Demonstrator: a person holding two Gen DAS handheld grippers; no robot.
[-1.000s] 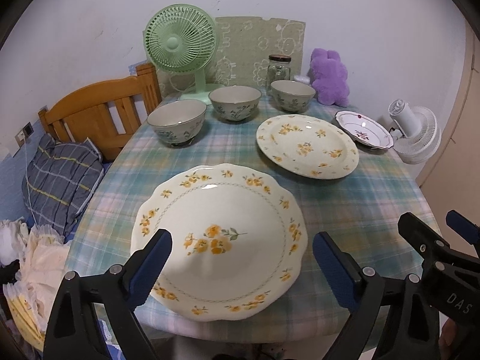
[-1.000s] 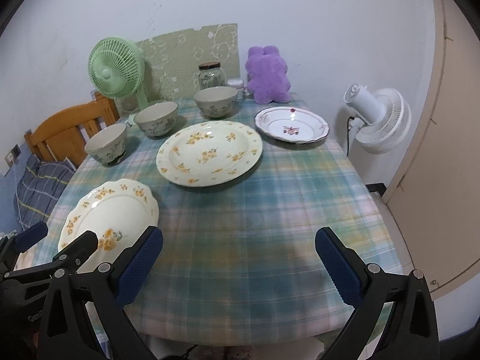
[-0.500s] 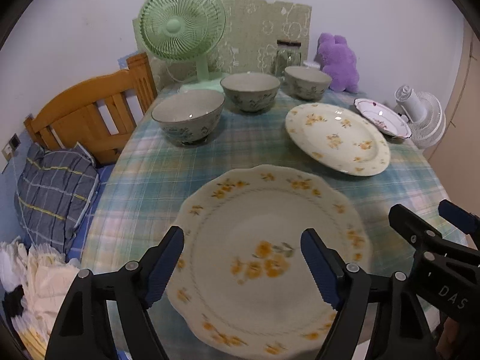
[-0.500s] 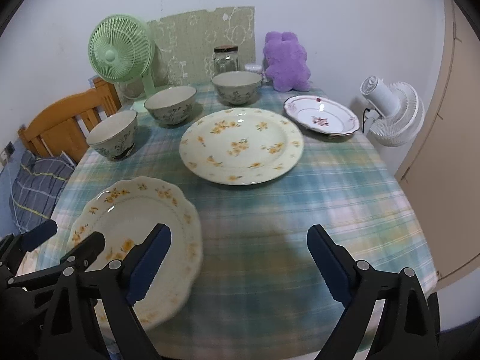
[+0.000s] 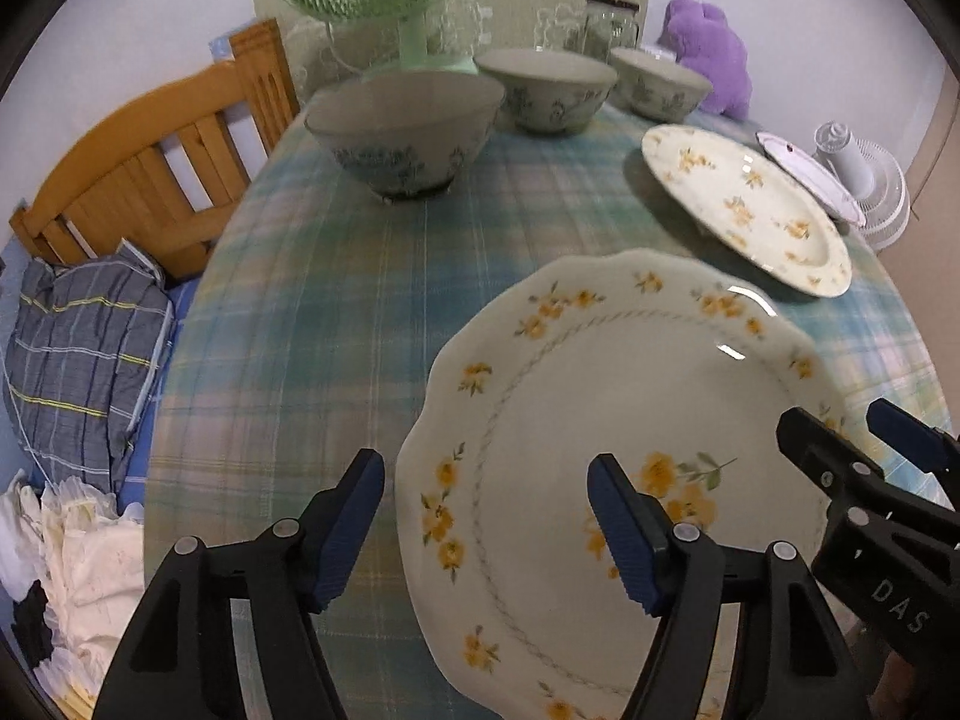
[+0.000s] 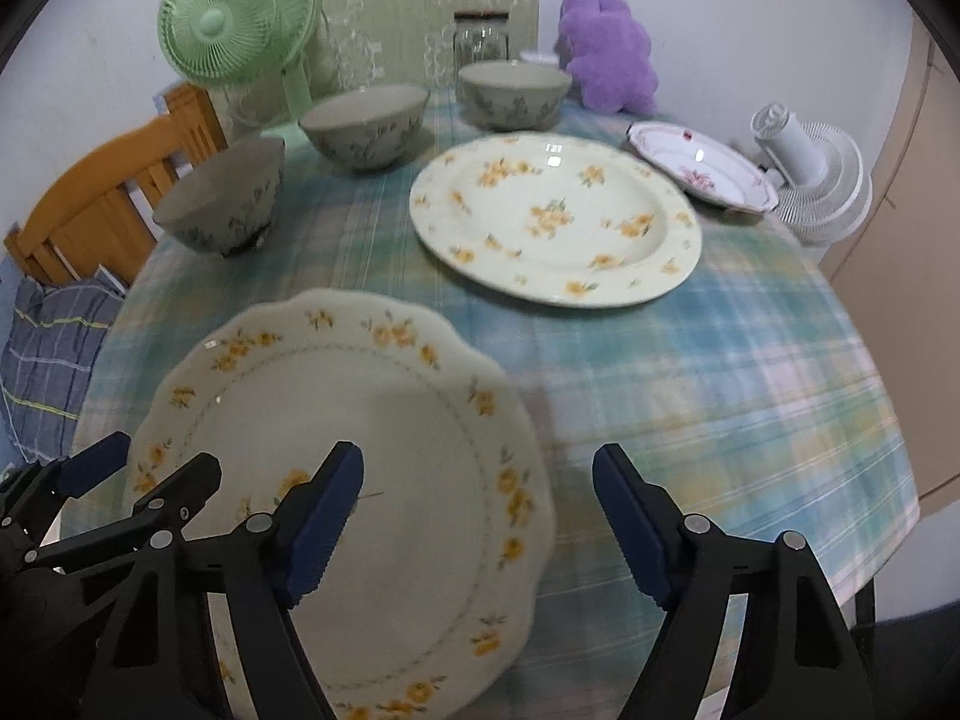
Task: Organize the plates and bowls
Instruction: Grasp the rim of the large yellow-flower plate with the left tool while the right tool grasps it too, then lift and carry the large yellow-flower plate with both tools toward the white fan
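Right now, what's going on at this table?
A person brings both hand-held grippers down on the scalloped plate nearest the table edge. The left hand-held gripper straddles its left rim, the right hand-held gripper its right rim; both jaws have just been closing but grip nothing yet. The round plate, the pink-flowered plate and three bowls sit untouched.

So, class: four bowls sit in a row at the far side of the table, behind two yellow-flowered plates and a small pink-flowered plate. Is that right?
Not quite: there are three bowls, not four. The right wrist view shows them in a row at the far side of the table, behind the two yellow-flowered plates and the small pink-flowered plate.
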